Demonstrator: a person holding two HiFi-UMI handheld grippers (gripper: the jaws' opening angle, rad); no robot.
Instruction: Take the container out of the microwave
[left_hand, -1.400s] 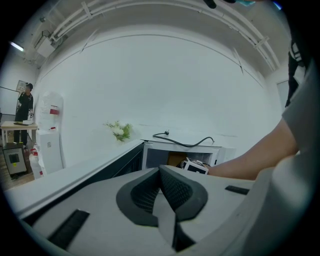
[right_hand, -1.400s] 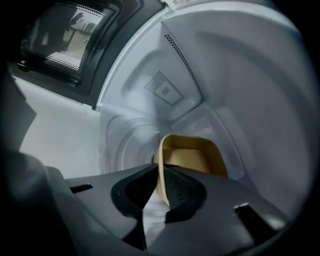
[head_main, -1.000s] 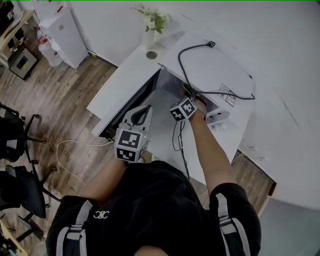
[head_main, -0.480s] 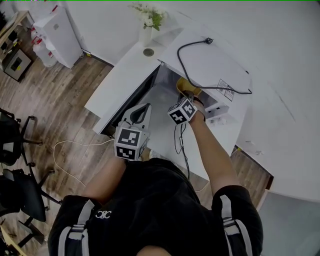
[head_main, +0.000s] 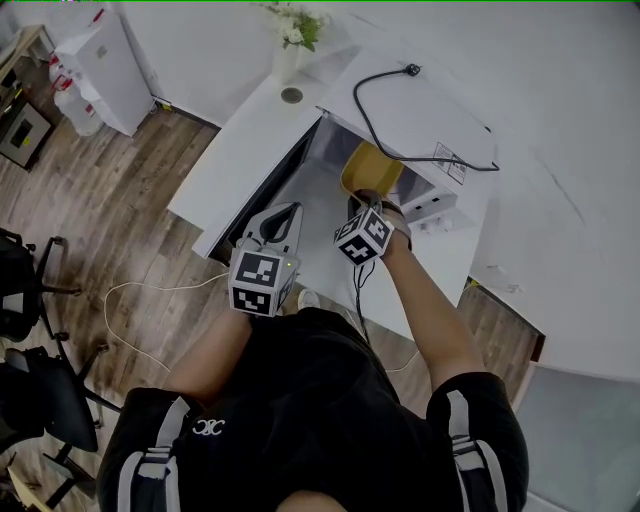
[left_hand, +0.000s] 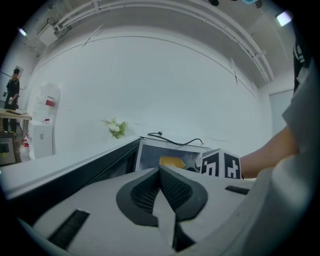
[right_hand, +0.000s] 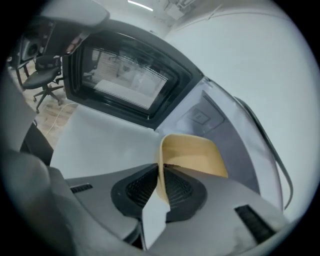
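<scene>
The yellow container (head_main: 370, 170) sits at the mouth of the white microwave (head_main: 430, 125), whose door (head_main: 262, 190) swings open to the left. My right gripper (head_main: 364, 203) is shut on the container's near rim; in the right gripper view the rim (right_hand: 161, 170) stands pinched between the dark pads and the container (right_hand: 192, 155) tilts away in front of the cavity. My left gripper (head_main: 284, 214) hovers by the open door, shut with nothing in it. In the left gripper view the container (left_hand: 171, 161) shows inside the microwave opening (left_hand: 150, 155), past the left gripper (left_hand: 162, 172).
A black power cable (head_main: 400, 110) lies on top of the microwave. A vase of flowers (head_main: 288, 45) stands on the white table (head_main: 235, 145) behind the door. White cabinet (head_main: 105, 65) and office chairs (head_main: 30, 300) stand on the wooden floor at left.
The right gripper has drawn back toward me with the container, and more of the yellow container now shows outside the cavity. The left gripper has hardly shifted.
</scene>
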